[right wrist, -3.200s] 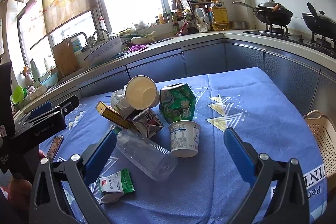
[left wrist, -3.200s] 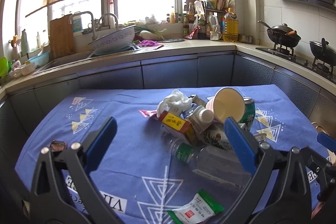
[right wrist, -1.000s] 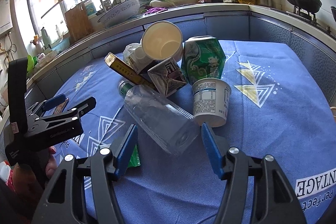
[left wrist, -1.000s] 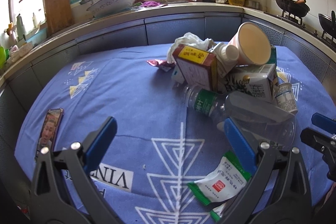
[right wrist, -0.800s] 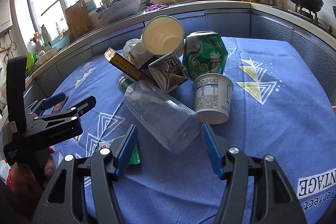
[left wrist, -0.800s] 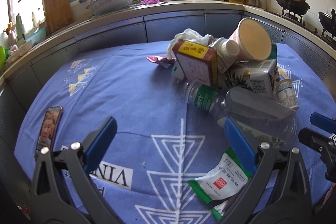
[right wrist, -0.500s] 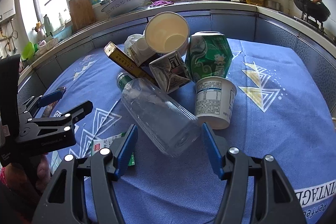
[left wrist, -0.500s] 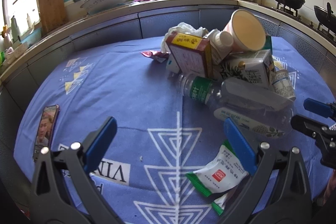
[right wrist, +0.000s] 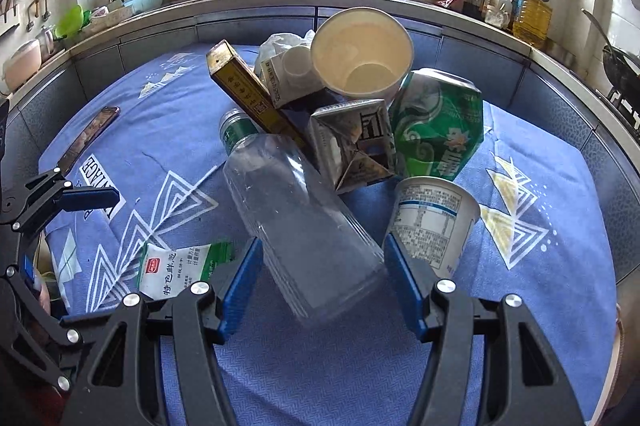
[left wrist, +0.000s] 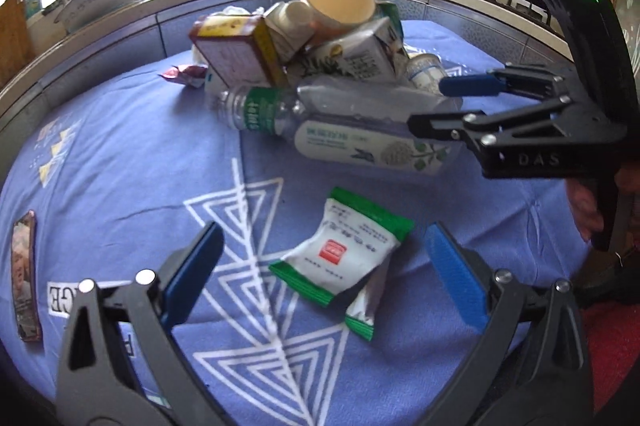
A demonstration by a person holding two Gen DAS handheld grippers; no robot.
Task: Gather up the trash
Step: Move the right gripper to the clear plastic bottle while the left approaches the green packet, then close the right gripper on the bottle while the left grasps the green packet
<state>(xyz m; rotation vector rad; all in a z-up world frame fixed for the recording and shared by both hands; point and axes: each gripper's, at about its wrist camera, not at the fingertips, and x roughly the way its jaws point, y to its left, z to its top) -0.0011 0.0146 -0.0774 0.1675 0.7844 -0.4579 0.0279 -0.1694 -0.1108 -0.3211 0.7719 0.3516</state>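
Between the right gripper's blue pads sits the base of the clear plastic bottle; the pads flank it closely, but firm contact cannot be confirmed. The left gripper hangs with fingers spread wide above the green-and-white sachet, touching nothing. Beyond them, the paper cup, crushed green can, yogurt cup and cartons remain heaped on the blue tablecloth. Judgement: collection is at its start; every item remains uncollected.
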